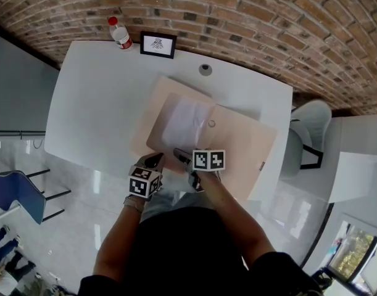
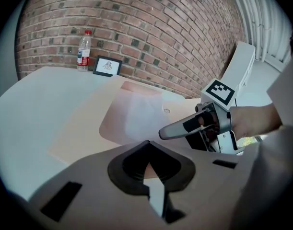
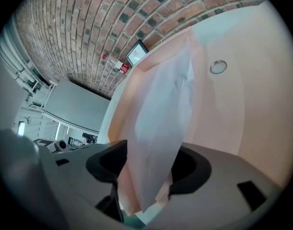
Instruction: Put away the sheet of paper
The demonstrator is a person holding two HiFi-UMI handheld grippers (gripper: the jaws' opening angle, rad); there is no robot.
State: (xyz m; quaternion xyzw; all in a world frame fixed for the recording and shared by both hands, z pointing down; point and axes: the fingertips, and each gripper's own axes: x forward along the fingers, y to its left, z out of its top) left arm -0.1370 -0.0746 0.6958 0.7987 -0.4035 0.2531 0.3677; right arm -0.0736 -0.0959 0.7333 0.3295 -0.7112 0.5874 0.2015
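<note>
Roughly in the middle of the white worktop (image 1: 95,110) a large, flat, peach-coloured folder (image 1: 237,147) is laid, and everything else is placed from it. The white sheet of paper (image 1: 185,119) is seen over the folder's left half, with its far end toward the brick wall and its near end at the folder's near side. A small round metal snap (image 1: 211,123) is set on the folder, just right of the sheet.

The right tool (image 3: 148,169) is held at the folder's near edge. Its jaws are parted, and the sheet's near end, with a peach layer of the folder beside it, is seen between them without being pinched. The left tool (image 2: 148,146) is held at the folder's near left corner. Its jaws are seen together at the tips; whether the folder's edge is caught there cannot be told.

Beyond the folder's far edge — against the wall — a clear plastic bottle with a red cap (image 1: 120,34) and a small black-framed picture (image 1: 158,44) are stood. A round grey grommet (image 1: 205,69) is set nearer the folder.
</note>
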